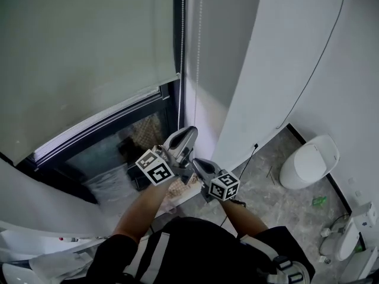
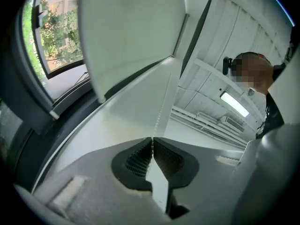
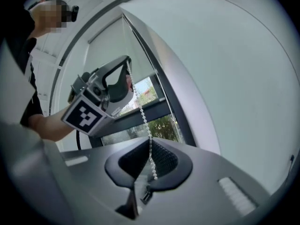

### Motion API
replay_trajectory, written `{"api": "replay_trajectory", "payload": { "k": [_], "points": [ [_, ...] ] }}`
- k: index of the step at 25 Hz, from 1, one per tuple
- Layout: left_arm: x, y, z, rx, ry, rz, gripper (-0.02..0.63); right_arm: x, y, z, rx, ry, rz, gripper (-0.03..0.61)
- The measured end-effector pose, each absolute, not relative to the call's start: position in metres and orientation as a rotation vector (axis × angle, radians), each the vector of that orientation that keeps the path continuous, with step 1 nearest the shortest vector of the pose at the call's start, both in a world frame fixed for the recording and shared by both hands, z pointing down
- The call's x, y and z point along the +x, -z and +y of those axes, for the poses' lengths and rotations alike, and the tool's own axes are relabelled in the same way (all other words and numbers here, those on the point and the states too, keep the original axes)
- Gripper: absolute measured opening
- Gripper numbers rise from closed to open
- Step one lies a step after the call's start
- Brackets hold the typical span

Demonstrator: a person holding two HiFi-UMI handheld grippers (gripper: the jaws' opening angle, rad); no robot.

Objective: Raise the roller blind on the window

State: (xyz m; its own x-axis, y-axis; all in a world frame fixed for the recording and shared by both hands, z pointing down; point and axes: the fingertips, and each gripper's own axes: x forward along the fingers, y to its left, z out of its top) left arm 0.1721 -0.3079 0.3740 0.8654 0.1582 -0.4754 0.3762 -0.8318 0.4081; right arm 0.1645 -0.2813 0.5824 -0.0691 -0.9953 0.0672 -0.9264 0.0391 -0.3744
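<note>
The pale roller blind (image 1: pixel 89 58) covers most of the window, its bottom bar (image 1: pixel 100 117) hanging above a strip of bare glass. Its bead chain (image 1: pixel 182 52) drops along the window's right edge. My left gripper (image 1: pixel 182 138) is shut on that chain; the chain (image 2: pixel 161 111) enters between the black pads (image 2: pixel 138 158). Just below and to the right, my right gripper (image 1: pixel 198 164) is also shut on the chain (image 3: pixel 142 118), with a short tail of beads hanging past its pads (image 3: pixel 164 156). The left gripper (image 3: pixel 115 78) shows above it in the right gripper view.
A white curved wall (image 1: pixel 272 70) stands right of the window, with a thin cable running down it. A white toilet (image 1: pixel 311 161) sits on the grey floor at the right, a small green item (image 1: pixel 320 200) beside it. The dark window frame (image 1: pixel 89 158) lies below the blind.
</note>
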Motion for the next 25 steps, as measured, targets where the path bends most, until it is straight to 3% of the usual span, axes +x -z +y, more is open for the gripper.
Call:
{"api": "replay_trajectory", "payload": {
  "k": [4,6,7,10,18,25],
  "points": [
    [0.168,-0.389,-0.305,2.552,0.559,0.359,0.014,0.149,-0.589,-0.276,-1.929,0.496,2.241,0.042],
    [0.168,-0.386,-0.308,2.592,0.548,0.335,0.014,0.146,-0.565,-0.272,-1.897,0.391,2.305,0.151],
    [0.168,-0.386,-0.31,2.598,0.546,0.329,0.014,0.149,-0.548,-0.269,-1.89,0.324,2.307,0.158],
    [0.165,-0.386,-0.317,2.58,0.558,0.312,0.014,0.169,-0.481,-0.261,-1.878,0.121,2.221,0.153],
    [0.161,-0.385,-0.315,2.578,0.562,0.323,0.014,0.191,-0.304,-0.269,-1.824,-0.278,2.016,0.069],
    [0.154,-0.384,-0.308,2.582,0.562,0.326,0.014,0.177,-0.231,-0.304,-1.75,-0.395,2.005,0.079]
  ]
}}
